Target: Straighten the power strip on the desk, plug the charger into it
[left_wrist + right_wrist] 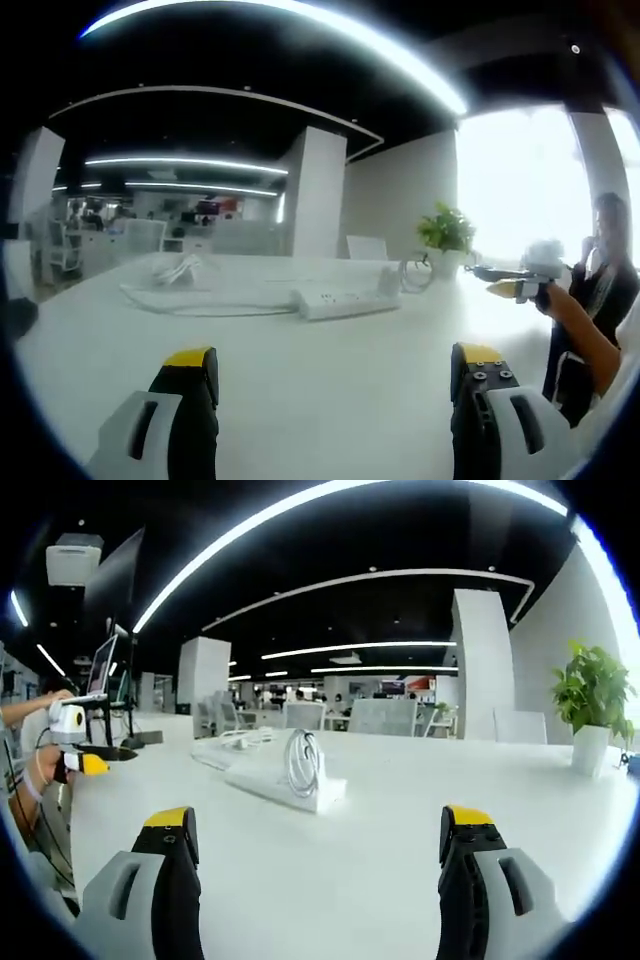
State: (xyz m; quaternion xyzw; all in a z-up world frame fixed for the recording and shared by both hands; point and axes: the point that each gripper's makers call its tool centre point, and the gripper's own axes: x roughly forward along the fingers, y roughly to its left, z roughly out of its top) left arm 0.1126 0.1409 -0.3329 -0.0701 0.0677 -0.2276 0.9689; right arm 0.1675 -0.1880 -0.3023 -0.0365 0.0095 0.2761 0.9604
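open-plan office behind us, and a broad white counter (300, 380) ahead. our left claw (335, 375) and right claw (315, 840) both hover with jaws apart, holding nothing. the long white plastic power strip (345, 302) lies mid-counter, well apart from both, its cord coiled at one end. we judge it rigid, light and prone to sliding; grip its long sides.

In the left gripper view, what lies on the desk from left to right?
Bundle of white cable → power strip → potted plant → the other gripper, held in from the right edge.
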